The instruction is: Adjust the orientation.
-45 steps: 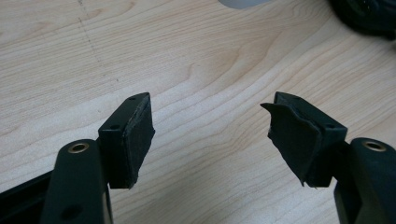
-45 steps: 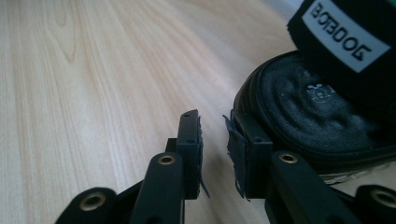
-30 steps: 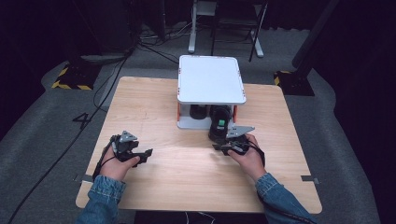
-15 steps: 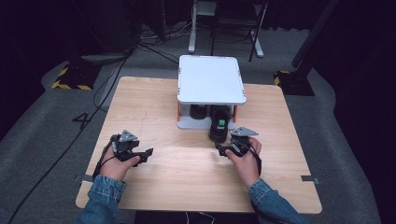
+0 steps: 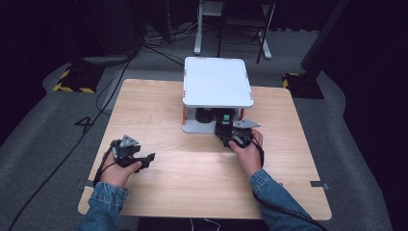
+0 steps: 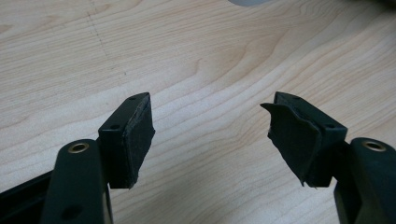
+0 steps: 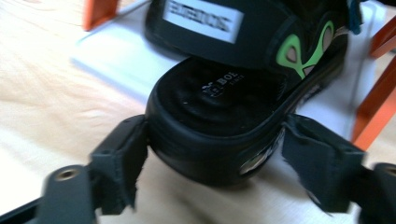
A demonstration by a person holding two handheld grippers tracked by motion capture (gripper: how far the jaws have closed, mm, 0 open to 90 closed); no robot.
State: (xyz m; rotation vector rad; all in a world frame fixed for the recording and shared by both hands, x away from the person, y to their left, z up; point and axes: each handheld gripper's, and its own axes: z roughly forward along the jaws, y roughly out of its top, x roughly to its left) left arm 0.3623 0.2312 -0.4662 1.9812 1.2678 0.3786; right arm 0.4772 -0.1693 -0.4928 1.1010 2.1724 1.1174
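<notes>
A black sandal (image 7: 224, 93) with green marks and a white label lies on the lower board of a white two-level rack (image 5: 216, 82), heel toward me. My right gripper (image 7: 217, 154) holds that heel between its jaws, which have just been closing; both pads (image 7: 121, 158) rest against the sole's sides. From above, the right gripper (image 5: 226, 134) is at the rack's front edge with the sandal (image 5: 223, 126) just under the top board. My left gripper (image 5: 146, 158) rests on the table at the left, and its jaws (image 6: 210, 126) stand open over bare wood.
The rack stands at the far middle of the wooden table (image 5: 159, 110) on orange posts (image 7: 373, 102). Another dark object (image 5: 204, 114) sits under the top board, left of the sandal. Cables and chair legs lie on the dark floor beyond.
My right hand drew back a little, then moved forward to the rack; its jaws now sit around the sandal's heel. The left hand has stayed in place.
</notes>
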